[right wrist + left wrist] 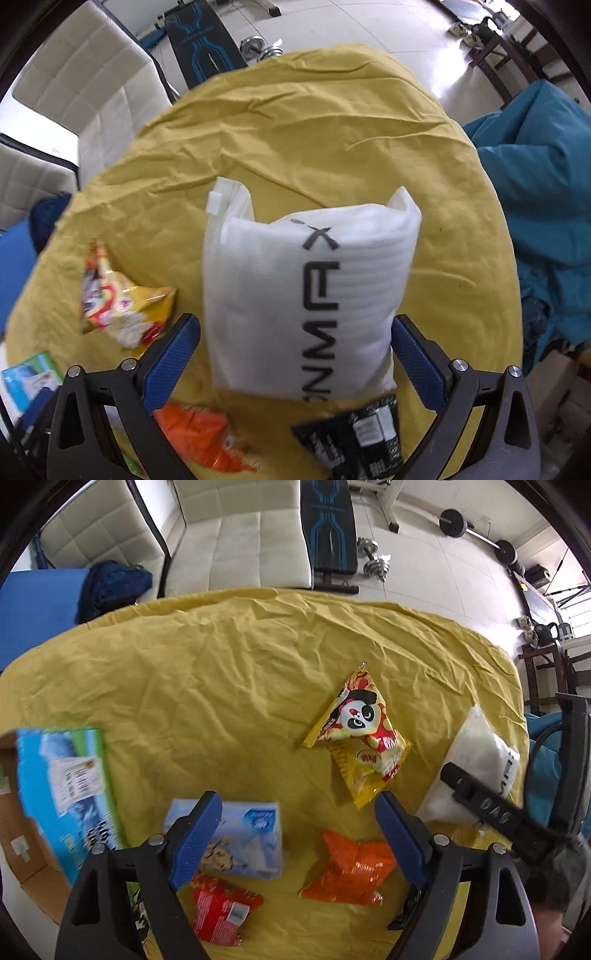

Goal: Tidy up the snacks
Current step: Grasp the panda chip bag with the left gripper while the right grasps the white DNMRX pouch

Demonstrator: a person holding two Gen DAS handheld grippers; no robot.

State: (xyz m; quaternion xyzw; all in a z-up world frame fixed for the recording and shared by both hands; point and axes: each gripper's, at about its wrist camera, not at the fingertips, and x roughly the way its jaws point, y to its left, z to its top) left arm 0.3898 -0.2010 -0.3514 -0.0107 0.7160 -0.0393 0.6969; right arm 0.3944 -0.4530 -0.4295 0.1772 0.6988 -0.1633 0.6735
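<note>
Roughly centred in the right wrist view, the white zip bag sits between the right gripper blue pads, jaws wide, contact unclear. Judged soft, light, slippery film; grab mid-body. Left gripper also wide, empty, above the orange snack pack on the yellow cloth. Bag's lower lettering cut off; black packet blurred.

Black packet lettering blurred; green box cut off.
</note>
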